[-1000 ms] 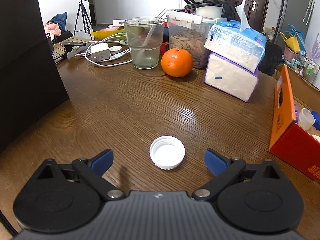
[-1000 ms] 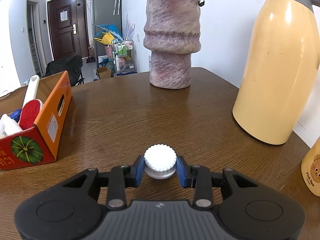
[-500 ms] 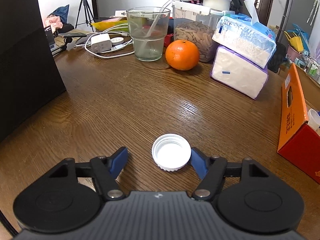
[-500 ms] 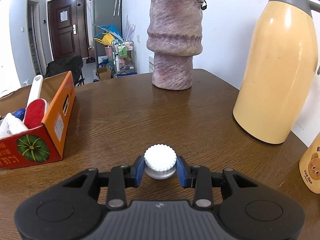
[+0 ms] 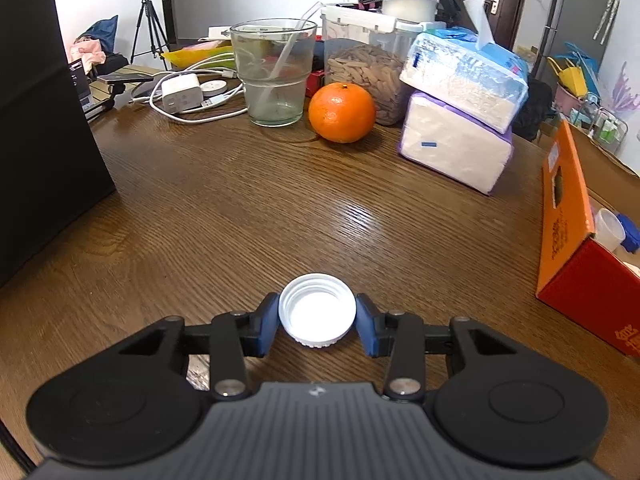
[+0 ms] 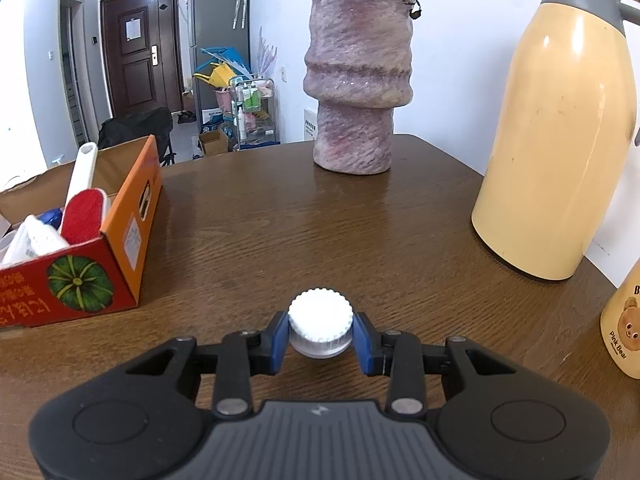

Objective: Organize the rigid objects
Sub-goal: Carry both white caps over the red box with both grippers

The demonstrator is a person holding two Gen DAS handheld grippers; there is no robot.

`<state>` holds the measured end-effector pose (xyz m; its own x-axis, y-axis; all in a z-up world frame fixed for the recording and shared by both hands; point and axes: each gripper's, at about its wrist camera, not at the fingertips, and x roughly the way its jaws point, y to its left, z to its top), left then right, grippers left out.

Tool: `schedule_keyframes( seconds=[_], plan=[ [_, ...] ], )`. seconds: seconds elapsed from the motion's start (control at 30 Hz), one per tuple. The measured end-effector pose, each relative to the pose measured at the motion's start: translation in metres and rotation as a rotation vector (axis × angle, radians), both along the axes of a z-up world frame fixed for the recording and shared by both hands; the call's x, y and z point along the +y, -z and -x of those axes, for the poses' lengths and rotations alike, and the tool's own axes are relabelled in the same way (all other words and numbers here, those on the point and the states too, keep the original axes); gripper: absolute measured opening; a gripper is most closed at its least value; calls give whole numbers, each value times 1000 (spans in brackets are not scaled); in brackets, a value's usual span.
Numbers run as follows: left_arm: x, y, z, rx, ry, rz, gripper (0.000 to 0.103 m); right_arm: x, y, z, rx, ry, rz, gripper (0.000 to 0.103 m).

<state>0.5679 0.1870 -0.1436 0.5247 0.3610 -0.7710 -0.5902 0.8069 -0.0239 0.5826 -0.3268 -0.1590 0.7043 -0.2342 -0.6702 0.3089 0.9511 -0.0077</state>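
An upturned cap [image 5: 317,311] is pinched by the just-closed left gripper [image 5: 316,322], a second cap [image 6: 320,322] by the right gripper [image 6: 320,334], the orange box [image 6: 132,216] lying between them.

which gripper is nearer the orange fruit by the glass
Left. The left gripper faces the orange across open table; the right gripper view shows no orange at all.

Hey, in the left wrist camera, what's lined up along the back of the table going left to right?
White charger → glass with a straw → orange → stacked tissue packs → orange cardboard box.
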Motion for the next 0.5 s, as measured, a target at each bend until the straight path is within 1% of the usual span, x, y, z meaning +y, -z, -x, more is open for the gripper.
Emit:
schedule_keyframes(
  seconds=[0.3,0.5],
  plan=[
    [-19,-9,12,-7,60,-12,41,7,-1,14,-1,-27,-5,34],
    [-39,-13,20,1,129,-27,41,17,-3,25,4,-66,-10,34]
  ],
)
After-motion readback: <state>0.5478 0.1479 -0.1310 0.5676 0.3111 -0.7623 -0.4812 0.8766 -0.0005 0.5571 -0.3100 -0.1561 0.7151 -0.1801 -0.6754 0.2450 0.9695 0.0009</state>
